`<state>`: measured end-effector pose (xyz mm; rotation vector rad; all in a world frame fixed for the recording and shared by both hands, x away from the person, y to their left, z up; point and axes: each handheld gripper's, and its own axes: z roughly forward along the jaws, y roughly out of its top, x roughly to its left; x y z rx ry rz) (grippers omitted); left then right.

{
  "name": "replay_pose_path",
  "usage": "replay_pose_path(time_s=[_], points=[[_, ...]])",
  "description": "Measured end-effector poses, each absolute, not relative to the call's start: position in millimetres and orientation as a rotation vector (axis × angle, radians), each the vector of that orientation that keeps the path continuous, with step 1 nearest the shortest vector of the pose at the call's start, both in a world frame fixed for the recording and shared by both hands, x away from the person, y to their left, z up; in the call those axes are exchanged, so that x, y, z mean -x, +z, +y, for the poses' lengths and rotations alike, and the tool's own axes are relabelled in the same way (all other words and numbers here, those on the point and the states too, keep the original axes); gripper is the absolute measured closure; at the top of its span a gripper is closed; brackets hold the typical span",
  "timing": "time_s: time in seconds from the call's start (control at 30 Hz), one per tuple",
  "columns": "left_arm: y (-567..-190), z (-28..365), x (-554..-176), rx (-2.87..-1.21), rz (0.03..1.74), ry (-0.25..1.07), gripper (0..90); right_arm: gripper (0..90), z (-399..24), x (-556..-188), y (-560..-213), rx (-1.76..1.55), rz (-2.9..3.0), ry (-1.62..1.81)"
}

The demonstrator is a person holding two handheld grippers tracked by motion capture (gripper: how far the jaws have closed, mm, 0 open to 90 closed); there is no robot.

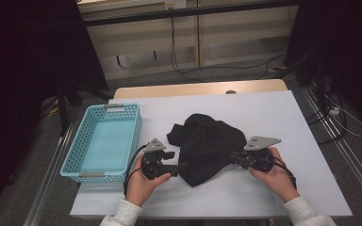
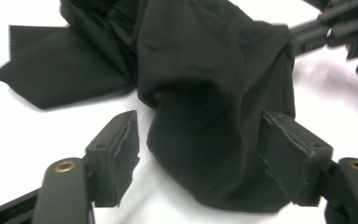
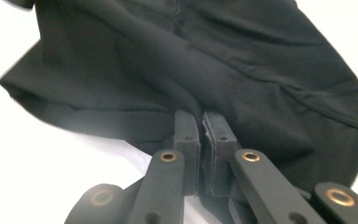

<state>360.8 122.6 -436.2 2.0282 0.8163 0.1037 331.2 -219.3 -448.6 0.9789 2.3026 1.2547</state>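
Right gripper (image 3: 200,126) has its 2 jaws pinched tight on the edge of the black garment (image 1: 207,146). Left gripper (image 2: 200,154) stands wide, a fold of cloth between its jaws but unpressed. Looks like mid-folding; next, the left must close on that fold, blue basket (image 1: 75,155) waiting beside.

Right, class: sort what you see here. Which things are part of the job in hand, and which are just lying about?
In the job:
- black cloth
- left gripper, jaws open either side of a fold
- right gripper, jaws shut at the cloth's edge

Lying about:
- blue basket
- cables on the floor
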Motion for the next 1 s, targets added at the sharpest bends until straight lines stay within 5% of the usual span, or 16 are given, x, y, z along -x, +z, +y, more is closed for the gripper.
replay_pose_path(time_s=[0.23, 0.73, 1.0], points=[[-446, 114, -350, -2.080, 0.797, 0.040, 30.8, 85.3, -224, -327, -445, -1.003, 2.276, 1.267], [-456, 108, -346, -2.165, 0.759, 0.004, 87.7, 85.4, -222, -331, -449, -1.026, 2.267, 1.237], [-423, 127, -355, -2.056, 0.814, 0.025, 90.0, 82.2, -231, -330, -442, -1.014, 2.238, 1.283]])
